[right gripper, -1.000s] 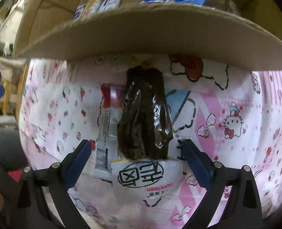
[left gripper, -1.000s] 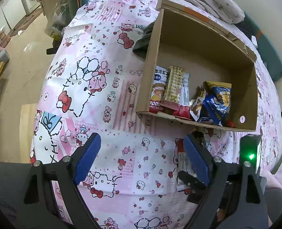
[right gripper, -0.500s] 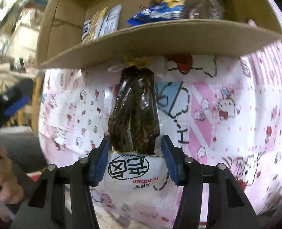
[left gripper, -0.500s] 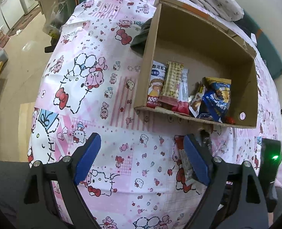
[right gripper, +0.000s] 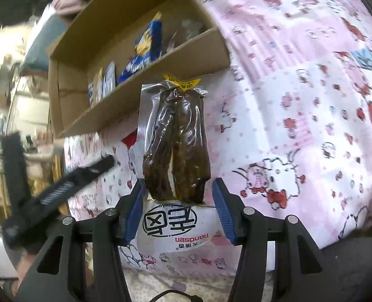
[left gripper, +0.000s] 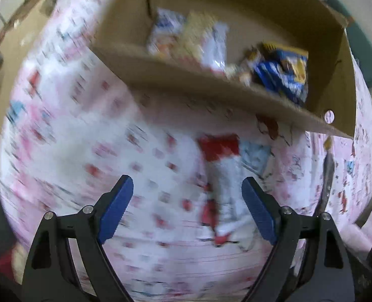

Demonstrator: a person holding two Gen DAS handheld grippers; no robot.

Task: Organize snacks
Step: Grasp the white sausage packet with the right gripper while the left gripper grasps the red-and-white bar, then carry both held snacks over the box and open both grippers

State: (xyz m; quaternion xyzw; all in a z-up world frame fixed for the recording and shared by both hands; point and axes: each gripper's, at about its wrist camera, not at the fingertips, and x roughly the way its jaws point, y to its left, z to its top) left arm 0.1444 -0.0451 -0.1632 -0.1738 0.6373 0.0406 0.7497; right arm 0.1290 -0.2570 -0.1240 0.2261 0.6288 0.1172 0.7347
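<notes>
My right gripper [right gripper: 177,209] is shut on a clear vacuum pack of dark brown snack [right gripper: 177,141] and holds it lifted above the bed, in front of the cardboard box [right gripper: 145,73]. My left gripper [left gripper: 187,209] is open and empty, low over a red and white snack packet [left gripper: 223,176] lying on the pink cartoon bedsheet [left gripper: 73,138]. The box [left gripper: 211,85] holds a blue snack bag [left gripper: 284,73] and several other packets [left gripper: 186,37]. The left wrist view is blurred. The left gripper's body shows in the right wrist view [right gripper: 60,186].
The box's near wall [left gripper: 274,105] stands just beyond the red and white packet. A floor with furniture lies past the bed's left edge [left gripper: 0,58]. Grey bedding [right gripper: 45,42] lies behind the box.
My right gripper closed on the dark snack pack and lifted it off the sheet. My left gripper dropped and moved in toward the red and white packet, staying open.
</notes>
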